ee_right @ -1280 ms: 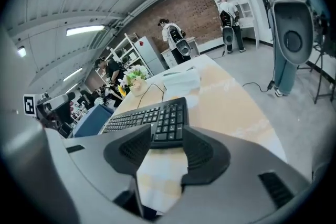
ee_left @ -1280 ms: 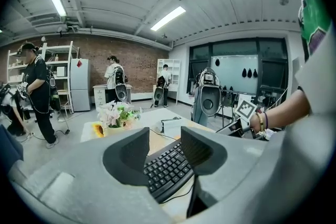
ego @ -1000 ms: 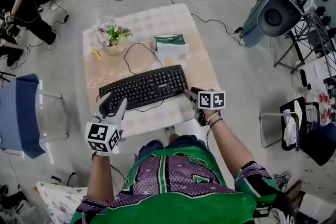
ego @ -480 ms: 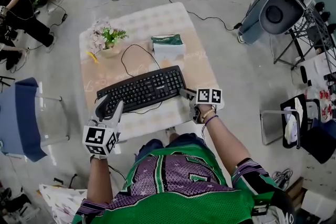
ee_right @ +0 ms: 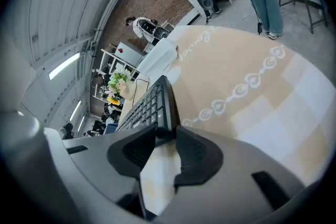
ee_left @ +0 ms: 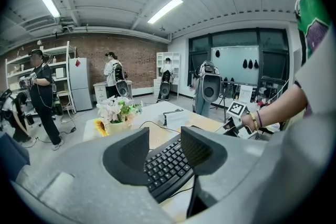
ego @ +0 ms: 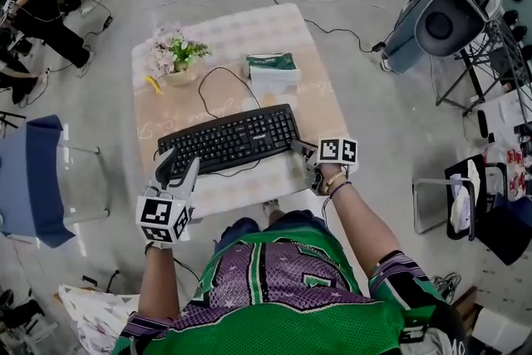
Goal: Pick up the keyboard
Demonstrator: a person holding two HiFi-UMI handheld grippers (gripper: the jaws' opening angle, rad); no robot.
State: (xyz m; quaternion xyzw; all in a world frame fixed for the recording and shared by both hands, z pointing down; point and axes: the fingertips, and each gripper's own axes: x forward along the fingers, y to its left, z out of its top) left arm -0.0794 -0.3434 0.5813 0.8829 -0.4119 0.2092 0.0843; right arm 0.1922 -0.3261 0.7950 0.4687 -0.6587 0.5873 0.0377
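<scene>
The black keyboard (ego: 229,139) lies across the near half of the cloth-covered table (ego: 249,29), its cable curling toward the flowers. My left gripper (ego: 176,165) stands open at the keyboard's left front corner. In the left gripper view the keyboard (ee_left: 168,168) shows through the wide gap of that gripper (ee_left: 165,136), clear of both pads. My right gripper (ego: 301,150) is at the keyboard's right end. Its jaws have just been closing. In the right gripper view the keyboard's (ee_right: 149,105) end edge sits pinched between the tips of this gripper (ee_right: 165,131).
A pot of flowers (ego: 174,58) and a green-and-white box (ego: 270,71) stand on the table's far half. A blue-backed chair (ego: 41,179) is at the left, and a large lamp on a stand (ego: 449,12) at the right. People stand at the far left.
The right gripper has rolled, sunk a little, and its jaws have narrowed onto the keyboard's right end. The left gripper has stayed put.
</scene>
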